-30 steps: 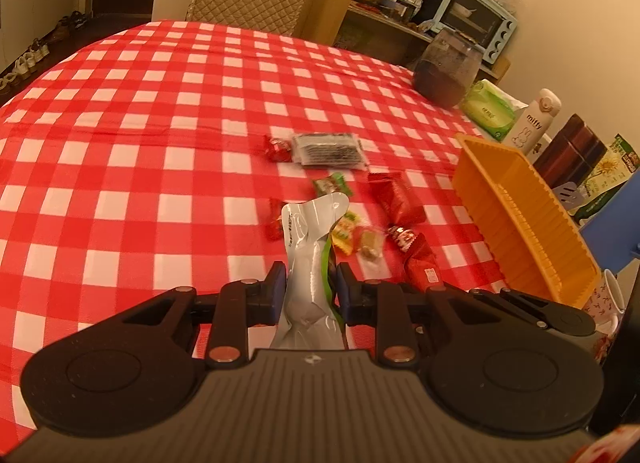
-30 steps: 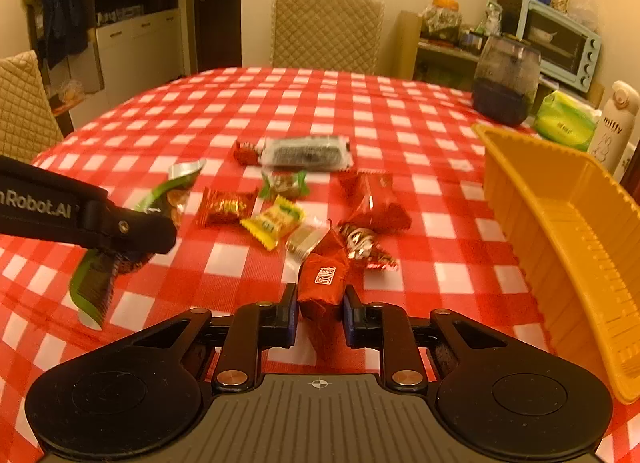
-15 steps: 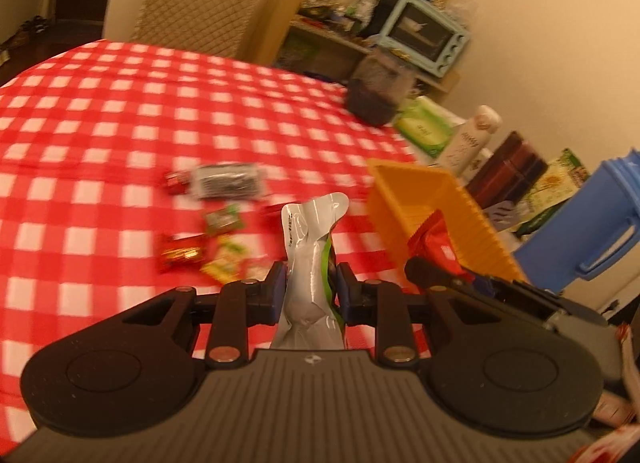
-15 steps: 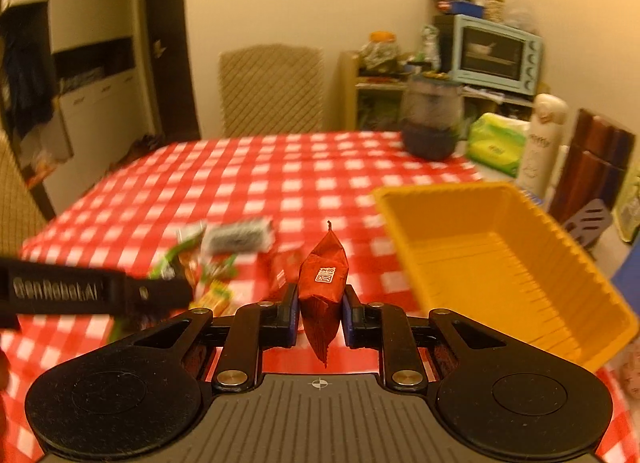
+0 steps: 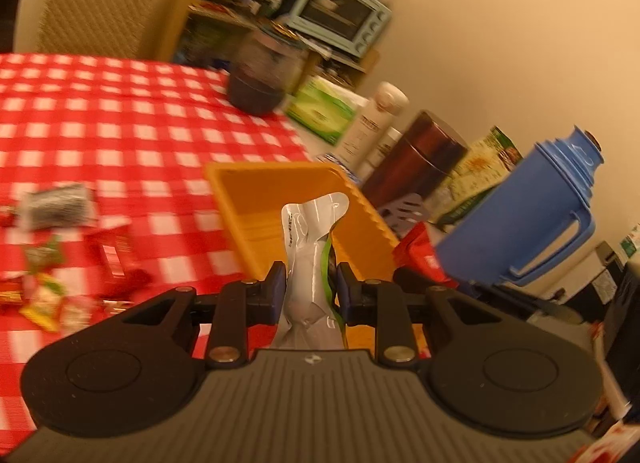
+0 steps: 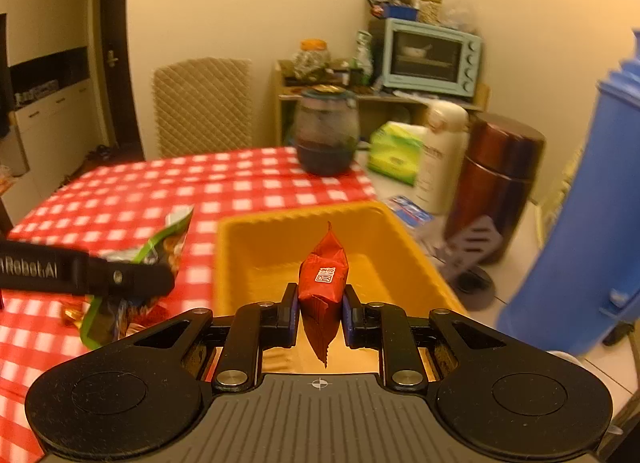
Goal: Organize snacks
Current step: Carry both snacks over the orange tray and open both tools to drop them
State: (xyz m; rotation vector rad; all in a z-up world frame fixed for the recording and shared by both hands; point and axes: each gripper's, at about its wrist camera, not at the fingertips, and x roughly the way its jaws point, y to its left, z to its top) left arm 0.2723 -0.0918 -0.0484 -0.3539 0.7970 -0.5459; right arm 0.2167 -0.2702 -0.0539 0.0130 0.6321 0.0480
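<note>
The red snack packet [image 6: 323,277] stood upright in my right gripper [image 6: 320,313], pinched at its middle, long axis vertical, crimped tip up, over the near end of the orange basket [image 6: 256,223]. Inside, I saw the basket's floor bare. My left gripper [image 5: 311,291] pinched a silver-and-green pouch [image 5: 308,263], also upright, near the basket's near left corner. A blue jug [image 6: 592,231] and a dark red flask [image 6: 496,179] crowded the basket's right side. Loose snacks [image 5: 44,287] lay on the red-checked counter [image 5: 120,131]; a chair [image 6: 202,105] and toaster oven [image 6: 430,57] stood beyond.
</note>
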